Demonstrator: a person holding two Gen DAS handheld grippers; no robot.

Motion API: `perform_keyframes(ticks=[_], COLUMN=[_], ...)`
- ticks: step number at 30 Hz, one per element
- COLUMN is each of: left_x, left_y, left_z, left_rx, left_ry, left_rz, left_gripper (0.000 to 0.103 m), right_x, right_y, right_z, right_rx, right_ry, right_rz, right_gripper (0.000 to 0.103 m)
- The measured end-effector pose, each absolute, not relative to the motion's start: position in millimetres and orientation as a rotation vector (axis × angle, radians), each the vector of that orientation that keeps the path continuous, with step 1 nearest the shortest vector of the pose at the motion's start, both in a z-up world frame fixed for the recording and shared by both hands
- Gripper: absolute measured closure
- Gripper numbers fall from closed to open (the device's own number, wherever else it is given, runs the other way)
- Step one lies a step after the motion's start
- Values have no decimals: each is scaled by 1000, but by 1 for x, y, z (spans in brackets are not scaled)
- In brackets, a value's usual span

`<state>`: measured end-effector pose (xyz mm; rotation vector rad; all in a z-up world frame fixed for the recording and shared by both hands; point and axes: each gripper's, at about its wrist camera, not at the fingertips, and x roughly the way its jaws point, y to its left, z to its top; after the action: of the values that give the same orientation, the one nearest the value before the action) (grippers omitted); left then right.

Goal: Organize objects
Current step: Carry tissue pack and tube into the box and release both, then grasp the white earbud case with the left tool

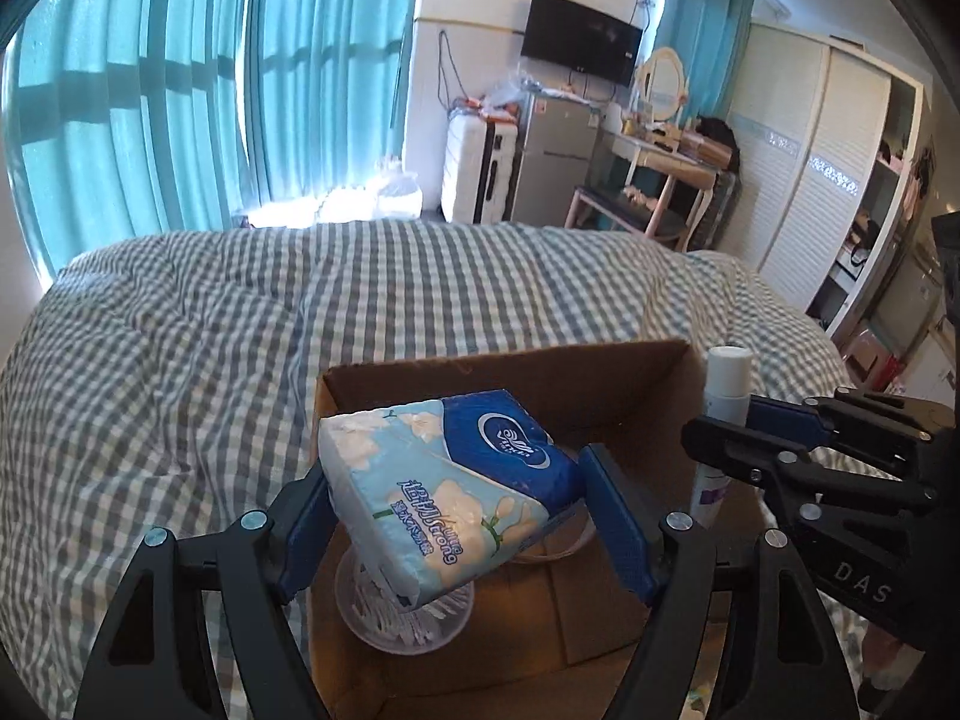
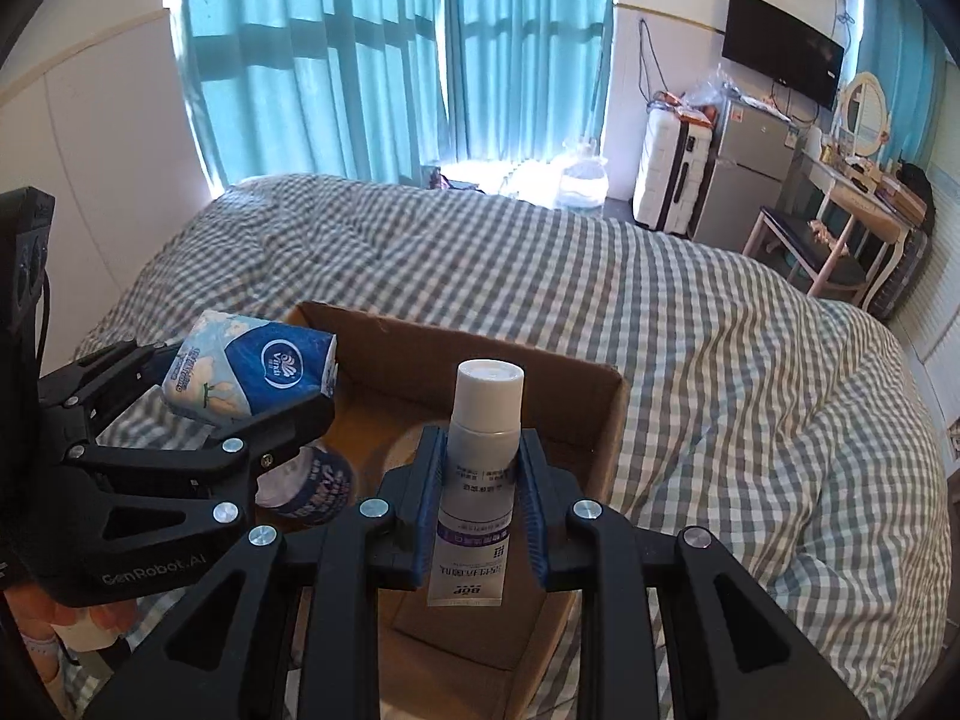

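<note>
While both grippers hang over the open brown cardboard box (image 1: pixel 510 630), its far wall and right rim stand clear of them, with open floor showing inside beside a round clear plastic tub of cotton swabs (image 1: pixel 402 612). Clenched on a blue-and-white soft pack of tissues (image 1: pixel 447 480), the left gripper (image 1: pixel 462 516) holds it tilted above that tub; the pack bears a round "Vinda" logo and the word "strong". Closed on a white squeeze tube with a white cap (image 2: pixel 477 474), the right gripper (image 2: pixel 480 510) holds it cap upward above the box's right half; its printed label reads upside down, too small to make out. Under the box lies a grey-and-white checked bed cover (image 2: pixel 720 360). Beyond are teal curtains (image 2: pixel 372 60), a white suitcase (image 2: pixel 672 174), a grey fridge (image 2: pixel 744 180) and a wall television (image 2: pixel 780 60).
</note>
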<state>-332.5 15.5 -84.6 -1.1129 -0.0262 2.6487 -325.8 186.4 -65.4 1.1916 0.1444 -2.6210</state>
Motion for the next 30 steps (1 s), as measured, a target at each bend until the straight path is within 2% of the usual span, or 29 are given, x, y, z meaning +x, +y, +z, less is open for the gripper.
perform_keyframes(ticks=[7,15,16,17,19,25,30], left_x=[-341,-340,-340,-340,-339,-322,-286], left_y=[17,29,29,29,28,20,14], left_z=[-110,-112,-111,-109,-104,-71,-34], left_rx=[-1164,-1170,-1171,-1173,-1187,-1139,-1058], left_ry=[-6,50,50,46,44,6,47], left_rz=[2628,2615,2616,2616,2622,2665,2729], left_gripper=[25,21,19,18,7,7,4], right_x=[-333,-335,-334,-332,-328,-299,-264], right_y=[193,203,205,206,209,218,226], right_z=[-86,-82,-79,-74,-64,-18,13], right_rx=[1226,1219,1210,1197,1167,1045,962], right_ry=[124,28,23,16,5,2,11], right_rz=[-2617,-2607,-2619,-2629,-2646,-2708,-2733], right_gripper=[79,78,74,66,56,53,52])
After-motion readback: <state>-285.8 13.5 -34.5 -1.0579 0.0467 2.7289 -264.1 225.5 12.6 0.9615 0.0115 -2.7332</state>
